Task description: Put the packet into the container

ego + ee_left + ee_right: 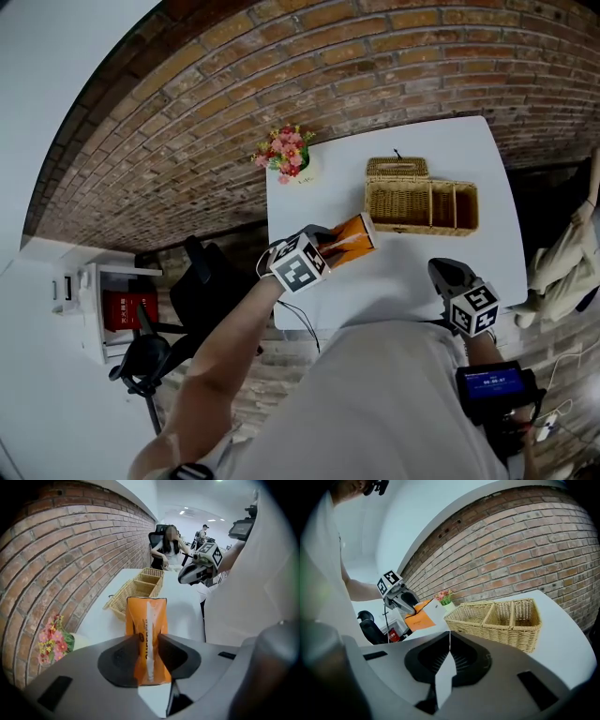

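Above the white surface [398, 281], just beside the wicker container [448, 208], the left gripper's [148, 638] fingers pinch the orange packet [354, 234]. Its long axis points toward the container. The right gripper's [450, 648] fingers are pressed together.

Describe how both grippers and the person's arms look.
The left gripper and right gripper share grey moulded bodies with black-lined jaws. Each carries a white cube printed with black square markers. A thin black cable trails from the left one. The person wears a pale top; the forearms are unsleeved.
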The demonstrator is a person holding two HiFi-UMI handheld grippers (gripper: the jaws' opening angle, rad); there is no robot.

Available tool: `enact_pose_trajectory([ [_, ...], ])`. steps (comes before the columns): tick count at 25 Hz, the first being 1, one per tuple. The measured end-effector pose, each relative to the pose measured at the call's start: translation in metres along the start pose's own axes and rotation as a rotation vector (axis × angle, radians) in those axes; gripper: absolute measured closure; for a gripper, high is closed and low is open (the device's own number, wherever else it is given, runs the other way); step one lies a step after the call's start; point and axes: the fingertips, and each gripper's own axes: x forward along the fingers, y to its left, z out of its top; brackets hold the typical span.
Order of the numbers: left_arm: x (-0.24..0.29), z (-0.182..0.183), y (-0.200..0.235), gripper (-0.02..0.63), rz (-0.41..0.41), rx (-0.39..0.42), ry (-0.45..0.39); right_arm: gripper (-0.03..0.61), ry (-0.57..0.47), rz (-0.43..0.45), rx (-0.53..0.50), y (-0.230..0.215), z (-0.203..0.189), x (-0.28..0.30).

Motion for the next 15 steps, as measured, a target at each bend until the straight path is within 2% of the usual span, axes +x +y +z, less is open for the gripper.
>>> enact_pose_trajectory([
  [15, -0.004, 0.094, 0.030, 0.480, 0.006, 0.177, -0.041, 0.568, -0.014, -0.037, 0.055, -0.024, -0.006, -0.019],
])
